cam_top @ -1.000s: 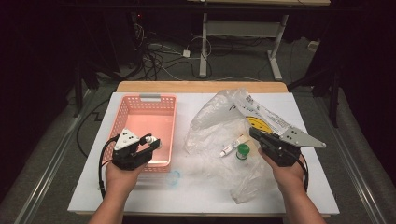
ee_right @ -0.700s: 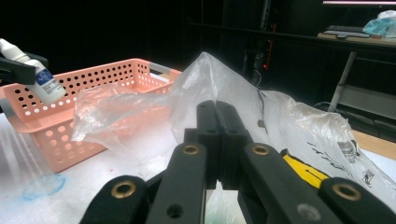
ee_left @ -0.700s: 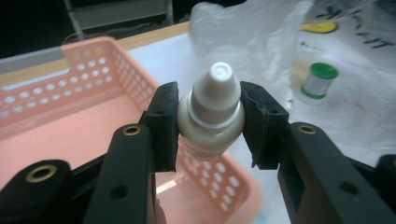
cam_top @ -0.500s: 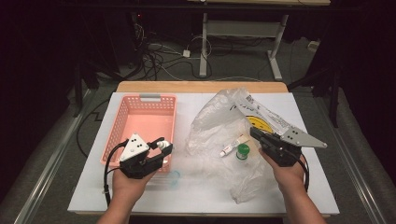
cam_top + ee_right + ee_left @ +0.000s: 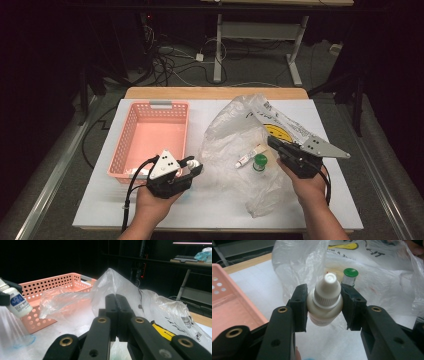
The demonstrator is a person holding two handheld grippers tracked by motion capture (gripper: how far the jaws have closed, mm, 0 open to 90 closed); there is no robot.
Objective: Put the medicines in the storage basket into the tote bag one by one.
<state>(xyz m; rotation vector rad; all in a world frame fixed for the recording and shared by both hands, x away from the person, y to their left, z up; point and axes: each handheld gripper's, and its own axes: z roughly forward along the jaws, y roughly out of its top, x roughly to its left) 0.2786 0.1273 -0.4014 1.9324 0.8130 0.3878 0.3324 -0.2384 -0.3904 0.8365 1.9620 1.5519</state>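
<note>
The left hand-held gripper point(image 5: 192, 166) has its jaws partly closed on a small white dropper bottle point(image 5: 325, 301), one pad pressed to each side of the body. It hangs low over the desk point(image 5: 100, 200) just off the near right corner of the pink basket point(image 5: 132, 135). The basket lies to the left of this gripper and a little farther away, so I judge that the coming move turns on carrying the bottle left and away over the near rim and into the open tray. The left hand is clearly the nearer one to the basket. The right hand is well apart from it, on the far side of the bag.

The bottle's long axis runs along the jaws, with the cap pointing out past the pad tips. From above, that direction is toward the right, at the clear plastic bag point(image 5: 235, 135), not at the basket.

The right hand-held gripper point(image 5: 272, 142) is pinched fully shut on a fold of the bag, at its right edge. A green-capped vial point(image 5: 259, 161) and a small white tube point(image 5: 247, 157) lie inside the bag.

The left gripper view shows the grip itself, with both pads on the bottle and the green cap just beyond. The right gripper view shows the bottle's blue label point(image 5: 17, 300) and its closed jaws point(image 5: 116, 312) with bag film gathered at their tips. The high view gives the layout of basket, bag and both hands.
</note>
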